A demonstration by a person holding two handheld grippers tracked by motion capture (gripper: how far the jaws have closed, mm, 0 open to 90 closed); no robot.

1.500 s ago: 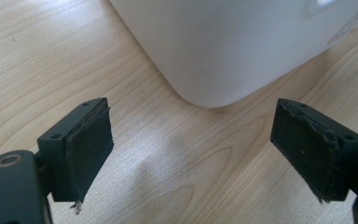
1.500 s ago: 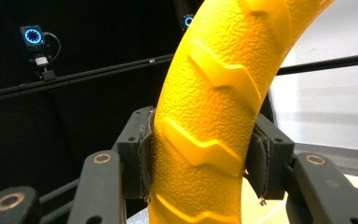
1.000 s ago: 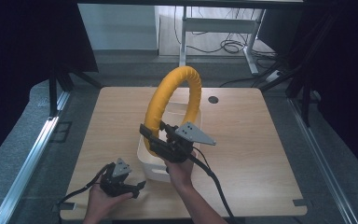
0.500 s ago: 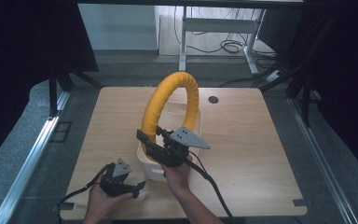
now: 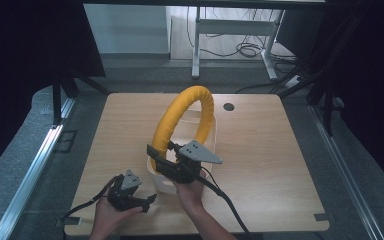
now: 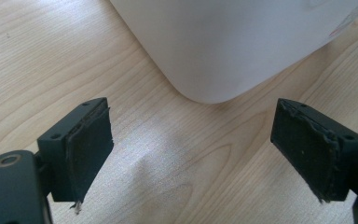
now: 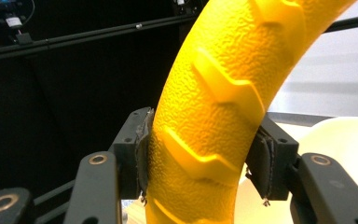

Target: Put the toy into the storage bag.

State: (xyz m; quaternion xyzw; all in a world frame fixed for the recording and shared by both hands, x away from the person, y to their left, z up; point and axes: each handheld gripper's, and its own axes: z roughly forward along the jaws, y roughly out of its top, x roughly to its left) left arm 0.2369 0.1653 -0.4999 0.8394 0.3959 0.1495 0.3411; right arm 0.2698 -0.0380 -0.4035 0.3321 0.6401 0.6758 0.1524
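A white basket (image 5: 207, 137) with rounded corners sits near the middle of the wooden tabletop (image 5: 275, 150), and a thick yellow handle (image 5: 187, 112) arches high over it from the near rim to the far side. The handle's surface is pebbled, with raised zigzag ridges like a tyre tread. The right claw (image 5: 156, 156) is clamped on the handle low on its near leg, just above the basket's near rim; both pads (image 7: 142, 154) press flat against the yellow sides. The left claw (image 5: 147, 200) lies spread wide and empty beside the basket's near corner, low over the tabletop, not touching the basket.
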